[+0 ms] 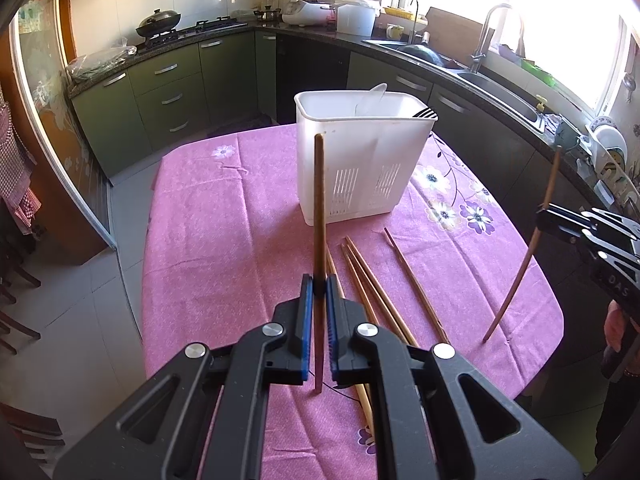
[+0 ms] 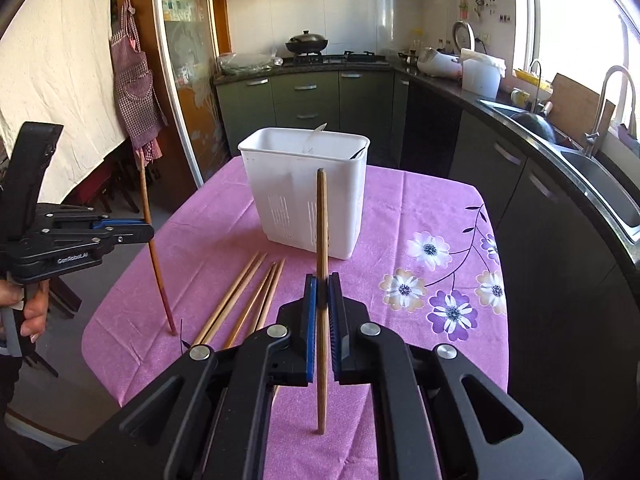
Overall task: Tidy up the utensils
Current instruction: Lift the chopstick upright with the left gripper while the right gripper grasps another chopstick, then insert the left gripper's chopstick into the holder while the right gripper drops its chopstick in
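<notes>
A white slotted utensil holder (image 1: pixel 362 160) (image 2: pixel 306 194) stands on the pink flowered tablecloth (image 1: pixel 224 216) (image 2: pixel 404 208), with a fork and a pale utensil inside. My left gripper (image 1: pixel 319 285) is shut on a brown chopstick (image 1: pixel 319 208) held upright, its lower tip just above the cloth. My right gripper (image 2: pixel 322 286) is shut on another chopstick (image 2: pixel 322 220), also upright. Each gripper shows in the other's view: the right gripper (image 1: pixel 540 216) at the table's right edge, the left gripper (image 2: pixel 150 229) at its left edge. Several loose chopsticks (image 1: pixel 372 284) (image 2: pixel 244 300) lie on the cloth in front of the holder.
Dark green cabinets and a black counter (image 1: pixel 400 46) wrap around behind the table, with a wok, a rice cooker, a sink and a tap. A checked apron (image 2: pixel 134 80) hangs by a glass door on the left. A hand (image 2: pixel 32 312) grips the left tool's handle.
</notes>
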Motion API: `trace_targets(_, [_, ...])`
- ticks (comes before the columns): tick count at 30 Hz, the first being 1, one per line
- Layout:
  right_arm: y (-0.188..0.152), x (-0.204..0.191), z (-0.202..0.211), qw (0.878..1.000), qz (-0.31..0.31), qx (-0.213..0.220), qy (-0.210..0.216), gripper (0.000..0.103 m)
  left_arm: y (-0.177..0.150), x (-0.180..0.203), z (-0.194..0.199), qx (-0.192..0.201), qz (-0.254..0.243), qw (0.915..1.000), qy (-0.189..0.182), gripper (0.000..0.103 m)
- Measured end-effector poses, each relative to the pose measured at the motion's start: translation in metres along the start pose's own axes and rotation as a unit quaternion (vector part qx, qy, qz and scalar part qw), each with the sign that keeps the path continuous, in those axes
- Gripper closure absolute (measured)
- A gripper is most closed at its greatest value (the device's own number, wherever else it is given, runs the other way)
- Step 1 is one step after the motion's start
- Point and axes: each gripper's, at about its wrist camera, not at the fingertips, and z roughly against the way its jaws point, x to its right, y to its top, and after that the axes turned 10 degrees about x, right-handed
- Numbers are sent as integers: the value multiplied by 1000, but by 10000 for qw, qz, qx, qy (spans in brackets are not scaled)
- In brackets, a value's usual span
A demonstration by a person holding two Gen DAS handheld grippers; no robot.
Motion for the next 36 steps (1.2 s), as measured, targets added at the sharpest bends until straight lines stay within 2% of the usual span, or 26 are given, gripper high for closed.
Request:
trace_targets(8, [-20, 4, 45, 9996, -137, 229, 33, 96, -11, 2, 15, 155, -71, 9999, 18, 96])
trace_targets(21, [-18, 8, 43, 9995, -184, 252, 107, 96, -13, 5, 23, 228, -147, 9996, 9, 96])
trace_targets(30, [-5, 4, 38, 9991, -168, 284, 260, 96, -4, 9, 25, 272, -209, 9994, -43, 96])
trace_targets(36, [21, 4, 39, 9981, -157, 453, 400, 96, 14, 13, 31, 330, -249, 9990, -149, 96])
